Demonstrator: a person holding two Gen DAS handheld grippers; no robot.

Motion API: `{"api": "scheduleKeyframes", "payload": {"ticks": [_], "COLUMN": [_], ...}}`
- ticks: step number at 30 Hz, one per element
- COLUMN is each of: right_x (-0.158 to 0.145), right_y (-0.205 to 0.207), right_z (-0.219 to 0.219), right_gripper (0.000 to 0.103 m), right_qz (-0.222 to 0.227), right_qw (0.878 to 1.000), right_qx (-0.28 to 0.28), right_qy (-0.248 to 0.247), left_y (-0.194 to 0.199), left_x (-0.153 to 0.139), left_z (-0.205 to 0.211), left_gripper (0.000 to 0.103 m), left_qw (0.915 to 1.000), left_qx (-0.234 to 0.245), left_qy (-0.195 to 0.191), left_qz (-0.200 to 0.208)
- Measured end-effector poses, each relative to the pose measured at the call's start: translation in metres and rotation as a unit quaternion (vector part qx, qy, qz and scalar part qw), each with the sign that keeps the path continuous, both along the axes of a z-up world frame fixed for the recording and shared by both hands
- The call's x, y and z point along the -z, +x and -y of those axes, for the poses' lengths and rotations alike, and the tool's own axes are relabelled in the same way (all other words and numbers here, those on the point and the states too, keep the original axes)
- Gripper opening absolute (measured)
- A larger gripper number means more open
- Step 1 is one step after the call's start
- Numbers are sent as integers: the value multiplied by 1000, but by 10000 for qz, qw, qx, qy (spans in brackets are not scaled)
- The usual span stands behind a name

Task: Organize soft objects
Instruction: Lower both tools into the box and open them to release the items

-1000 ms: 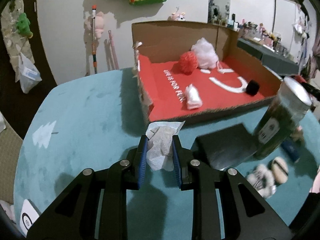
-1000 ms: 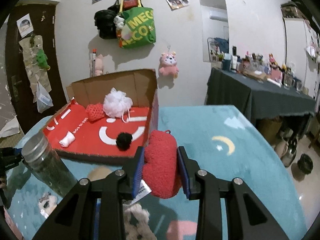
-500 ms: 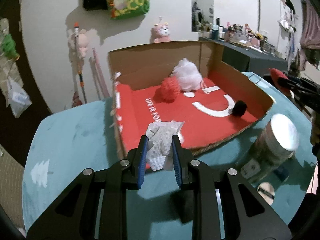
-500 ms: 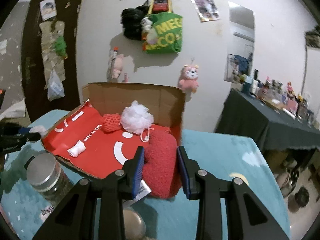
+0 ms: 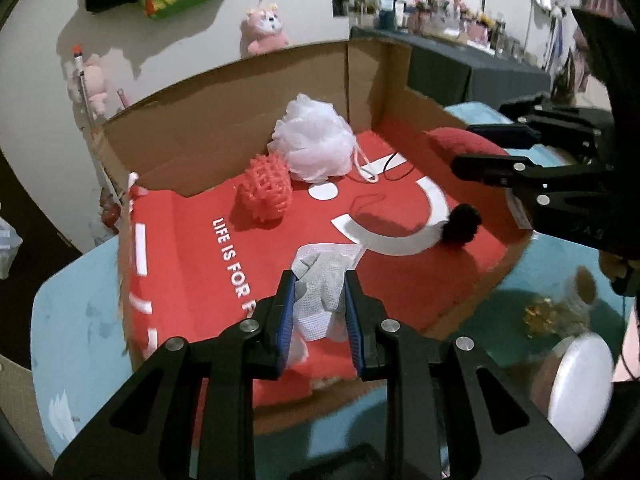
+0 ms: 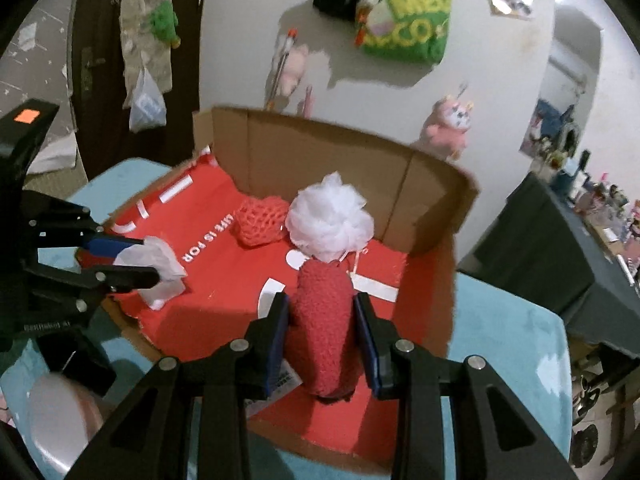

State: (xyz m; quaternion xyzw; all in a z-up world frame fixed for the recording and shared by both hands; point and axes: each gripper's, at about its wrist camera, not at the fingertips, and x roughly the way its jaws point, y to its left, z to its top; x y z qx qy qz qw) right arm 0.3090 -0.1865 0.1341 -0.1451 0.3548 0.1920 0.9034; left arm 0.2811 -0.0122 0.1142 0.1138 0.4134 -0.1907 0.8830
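My left gripper is shut on a white mesh cloth and holds it over the front part of the red-lined cardboard box. My right gripper is shut on a red fuzzy plush and holds it over the box's right side. Each gripper shows in the other's view: the right one with its plush, the left one with its cloth. Inside the box lie a white bath pouf, a red mesh ball and a black pom-pom.
The box stands on a teal table. A glass jar with a silver lid stands at the front right, next to small toys. A dark flat thing lies near the jar. A dark side table stands right.
Both grippers have moved forward over the box with their loads still held. The left one came from above the table's front, the right one from beside the box's right wall.
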Motion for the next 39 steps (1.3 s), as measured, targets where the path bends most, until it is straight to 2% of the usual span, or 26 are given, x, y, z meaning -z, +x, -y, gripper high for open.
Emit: {"api": "scheduleKeyframes", "payload": {"ticks": [5,11,18,26,39], "right_x": [16,41,62,74,86], "right_y": [37,72,96,110,118], "right_z": [-7,-9,-10,-9,-3], "right_gripper": [35,35,35,36,38], "right_qz": [-377,-697,-1050,-1450,-1649], "right_qw": [9988,9935,9870,9797,9745], "right_qx": [115,415,535,678,764], "right_qy": [-291,-804,-1092,-1210,-1314], "left_y": [31,71,94,105,107], "left_x": [11,34,42,56,58], "left_z": [12,11,-3,-3,-2], "left_gripper": [22,22,22,22,23], "left_qw": [9992,9952,9919,9881,9883], "left_qx": [-67,-359,-599,-536,-491], "left_qy": [369,776,876,1081,1101], "left_qz": [-168,-471,-697,-952,-932]}}
